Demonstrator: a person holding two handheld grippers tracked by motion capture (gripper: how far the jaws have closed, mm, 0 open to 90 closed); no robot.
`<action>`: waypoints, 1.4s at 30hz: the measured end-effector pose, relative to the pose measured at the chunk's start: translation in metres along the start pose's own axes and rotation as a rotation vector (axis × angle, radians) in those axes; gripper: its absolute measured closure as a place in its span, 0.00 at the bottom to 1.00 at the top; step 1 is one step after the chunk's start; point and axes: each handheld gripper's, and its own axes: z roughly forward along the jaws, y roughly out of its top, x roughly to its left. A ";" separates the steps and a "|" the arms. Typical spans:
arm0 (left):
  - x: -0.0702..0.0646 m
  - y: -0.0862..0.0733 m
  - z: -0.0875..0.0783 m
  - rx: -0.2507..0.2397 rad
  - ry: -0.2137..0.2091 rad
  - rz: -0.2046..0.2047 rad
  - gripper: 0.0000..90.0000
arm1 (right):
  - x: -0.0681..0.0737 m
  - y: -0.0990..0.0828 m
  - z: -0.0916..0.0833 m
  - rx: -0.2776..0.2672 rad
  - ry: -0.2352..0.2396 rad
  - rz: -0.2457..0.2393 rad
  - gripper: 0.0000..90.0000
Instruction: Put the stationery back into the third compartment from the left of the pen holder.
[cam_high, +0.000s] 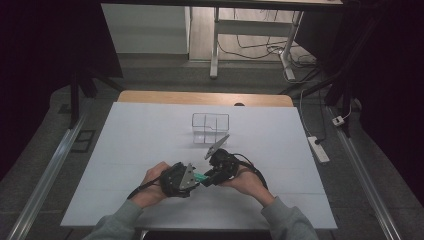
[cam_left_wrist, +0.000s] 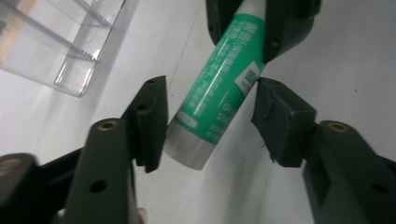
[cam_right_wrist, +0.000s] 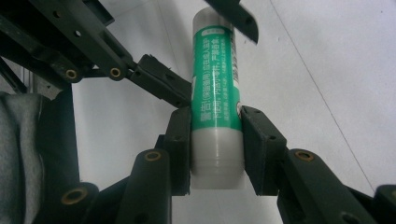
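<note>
So we've got a green-and-white plastic glue stick tube (cam_right_wrist: 215, 88) held up between both tools, just in front of the clear plastic divided box (cam_high: 210, 128) on the white table (cam_high: 130, 150). The right gripper (cam_right_wrist: 217, 149) has its jaws pinched tight on the white end of the tube. The left gripper (cam_left_wrist: 210, 119) is spread around the other end: one jaw looks like it's touching the tube, the other stands apart from it, so no real grip there. From the high view, both hands meet nearer us than the box, well short of it, with the tube bridging the two grippers.
</note>
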 end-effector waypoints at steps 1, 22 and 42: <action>0.000 0.000 0.001 0.016 0.003 0.018 0.56 | 0.000 0.000 -0.001 -0.004 0.005 0.001 0.71; 0.015 -0.015 -0.005 -0.038 -0.046 -0.101 0.73 | 0.003 -0.008 -0.029 -0.340 -0.119 0.009 0.43; 0.041 -0.036 -0.021 -0.237 -0.030 -0.400 0.73 | 0.001 -0.028 -0.037 -0.572 -0.207 0.019 0.32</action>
